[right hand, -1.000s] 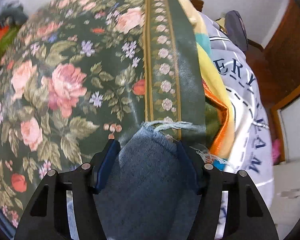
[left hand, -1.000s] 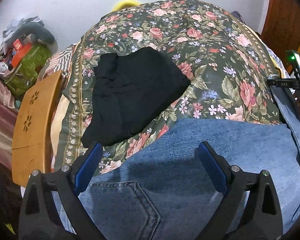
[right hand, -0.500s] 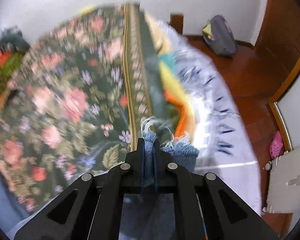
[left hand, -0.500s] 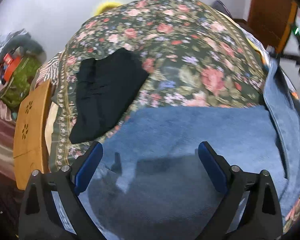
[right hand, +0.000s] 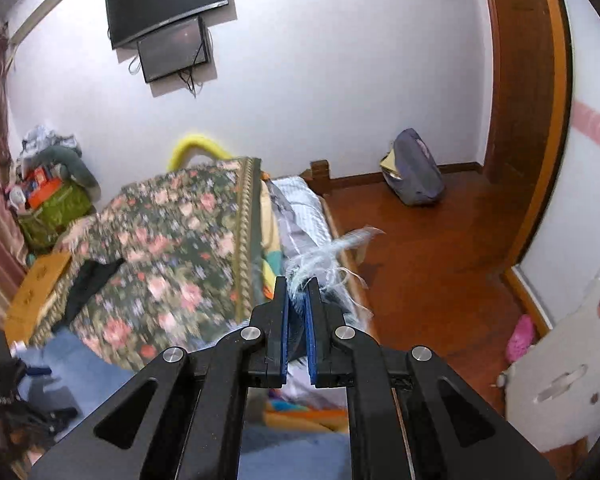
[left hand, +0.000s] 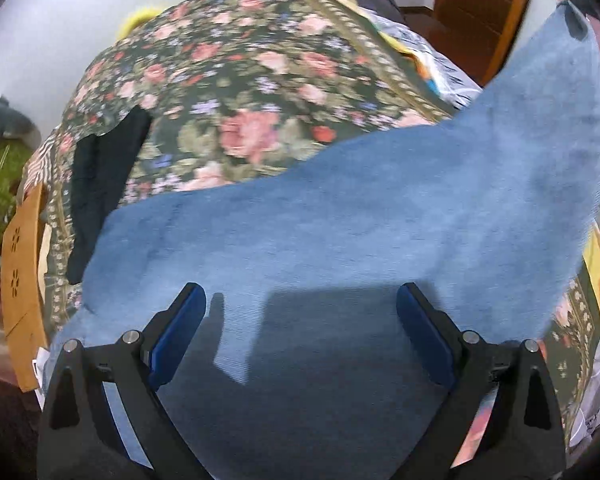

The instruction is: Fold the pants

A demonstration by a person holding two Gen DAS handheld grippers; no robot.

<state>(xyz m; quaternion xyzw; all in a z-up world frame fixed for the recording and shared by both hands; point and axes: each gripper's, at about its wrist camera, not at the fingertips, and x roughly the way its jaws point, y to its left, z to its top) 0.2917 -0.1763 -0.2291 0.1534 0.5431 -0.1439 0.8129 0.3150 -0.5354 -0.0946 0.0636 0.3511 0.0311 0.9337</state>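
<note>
White walls, a wooden floor [right hand: 420,264] and two dark screens [right hand: 168,20] mounted high frame the bed, which is covered by a dark floral bedspread [left hand: 240,92] with pink roses. Spread over the near part of that bedspread are the blue jeans [left hand: 340,240], and one leg of them rises off the bed in a long slope toward the upper right of the left wrist view, pulled up by its hem. Look at the right gripper [right hand: 296,320]: its blue pads are pressed together on the frayed hem, pale threads sticking out past the fingertips, and it is held above the bed's edge with the floor beyond. The left gripper [left hand: 300,336] hangs over the denim with its fingers spread wide, nothing between them, its shadow falling on the cloth below. Off to the left on the bedspread lies a folded black garment [left hand: 96,184], apart from the jeans, and beside the bed stands a wooden board with flower cut-outs [left hand: 20,272]. A grey bag [right hand: 416,172] leans against the far wall near the wooden door frame [right hand: 540,120].
</note>
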